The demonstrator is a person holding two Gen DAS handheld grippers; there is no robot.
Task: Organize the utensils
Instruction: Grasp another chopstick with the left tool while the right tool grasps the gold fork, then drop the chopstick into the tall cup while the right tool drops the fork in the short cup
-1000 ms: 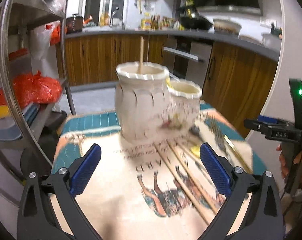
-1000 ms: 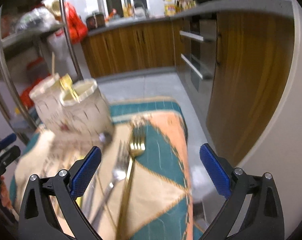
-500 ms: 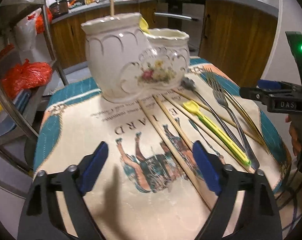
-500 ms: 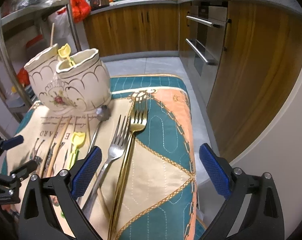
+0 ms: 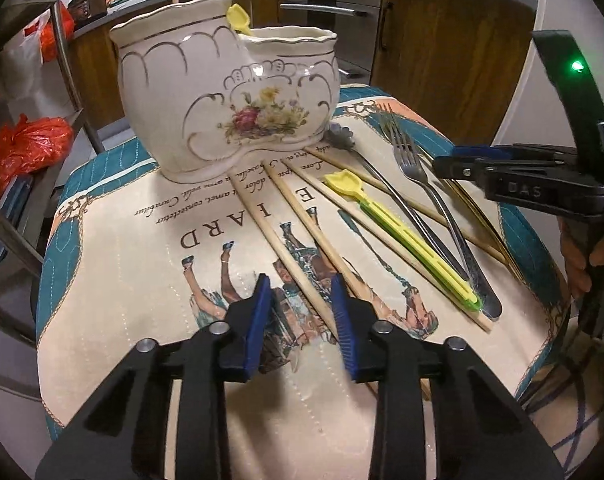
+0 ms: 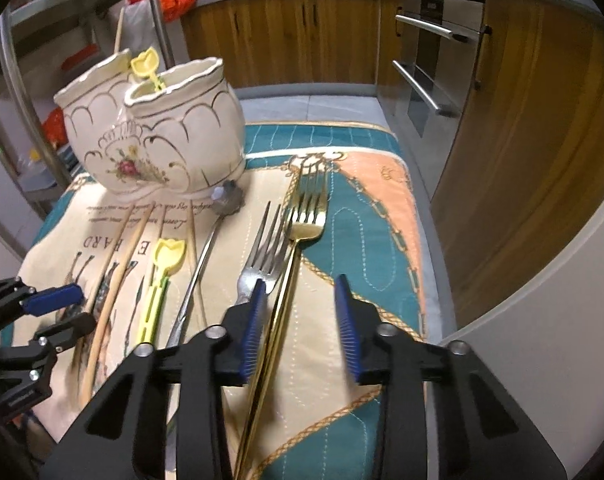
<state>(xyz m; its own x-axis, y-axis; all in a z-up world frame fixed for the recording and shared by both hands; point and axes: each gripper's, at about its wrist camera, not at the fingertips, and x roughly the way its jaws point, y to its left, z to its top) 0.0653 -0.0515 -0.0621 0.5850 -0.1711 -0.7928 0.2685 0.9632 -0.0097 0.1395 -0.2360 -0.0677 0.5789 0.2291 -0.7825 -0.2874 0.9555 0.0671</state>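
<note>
A cream ceramic double holder [image 5: 229, 100] [image 6: 161, 136] stands at the back of a printed cloth, with a yellow spoon [image 6: 145, 66] and a wooden stick in it. Chopsticks [image 5: 273, 236], a yellow-green spoon [image 5: 394, 232], a silver spoon [image 6: 225, 196], a silver fork [image 6: 261, 256] and a gold fork [image 6: 306, 216] lie in front of it. My left gripper [image 5: 299, 320] is closing, low over the cloth, with one chopstick between its jaws; the pads do not press it. My right gripper [image 6: 302, 312] is closing around the gold fork's handle, with a gap on the right side.
A metal rack [image 5: 65, 72] with red bags stands left of the small table. Wooden cabinets and an oven [image 6: 430, 64] run behind and to the right. The table's right edge [image 6: 434, 248] drops to the floor. A hand [image 5: 582, 256] holds the right gripper.
Both grippers have tilted down and sunk toward the cloth, and their jaws have narrowed from wide apart. The left now straddles a chopstick, the right the gold fork's handle.
</note>
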